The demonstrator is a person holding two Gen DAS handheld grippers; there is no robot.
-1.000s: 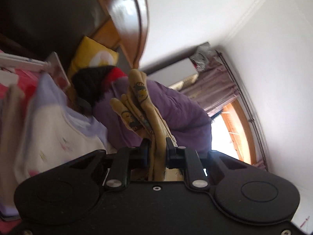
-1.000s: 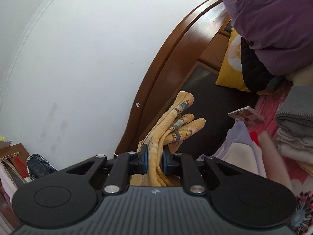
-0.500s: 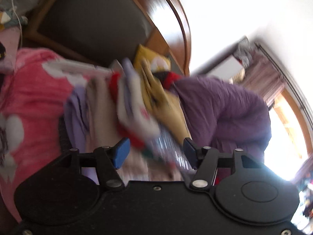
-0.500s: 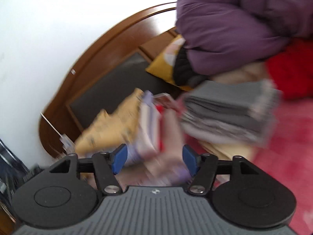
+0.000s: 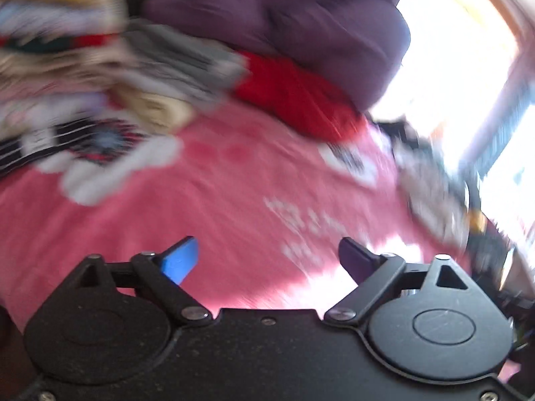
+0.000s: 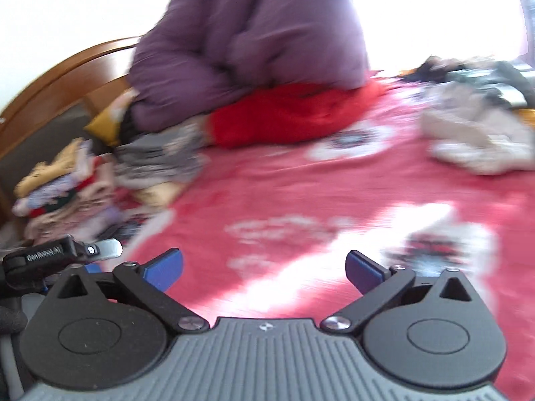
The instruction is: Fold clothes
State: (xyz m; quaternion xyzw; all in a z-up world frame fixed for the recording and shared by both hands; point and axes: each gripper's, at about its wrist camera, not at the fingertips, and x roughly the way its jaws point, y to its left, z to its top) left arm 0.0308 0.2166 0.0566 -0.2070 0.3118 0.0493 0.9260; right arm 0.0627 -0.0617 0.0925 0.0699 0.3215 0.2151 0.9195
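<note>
Both views are motion-blurred. My left gripper (image 5: pixel 267 255) hangs over the pink bedspread (image 5: pixel 217 200), jaws wide and still opening, nothing between them. My right gripper (image 6: pixel 264 265) is also over the pink bedspread (image 6: pixel 301 193), jaws opening wide and empty. The yellow patterned garment (image 6: pixel 50 170) lies on top of a stack of folded clothes (image 6: pixel 77 200) at the left, beside a grey folded pile (image 6: pixel 160 160). In the left wrist view that stack (image 5: pixel 67 60) smears across the upper left. A heap of unfolded clothes (image 6: pixel 478 133) lies at the far right.
A purple quilt (image 6: pixel 250 46) and a red blanket (image 6: pixel 294 113) are bunched at the head of the bed. A wooden headboard (image 6: pixel 60 67) curves behind them at left. The other gripper's tip (image 6: pixel 103 249) shows at the right wrist view's left edge. A bright window (image 5: pixel 451 50) is at right.
Both grippers were shut on the yellow garment, then opened and let it go onto the stack. Both have since swung away to the right and tilted down over the bedspread.
</note>
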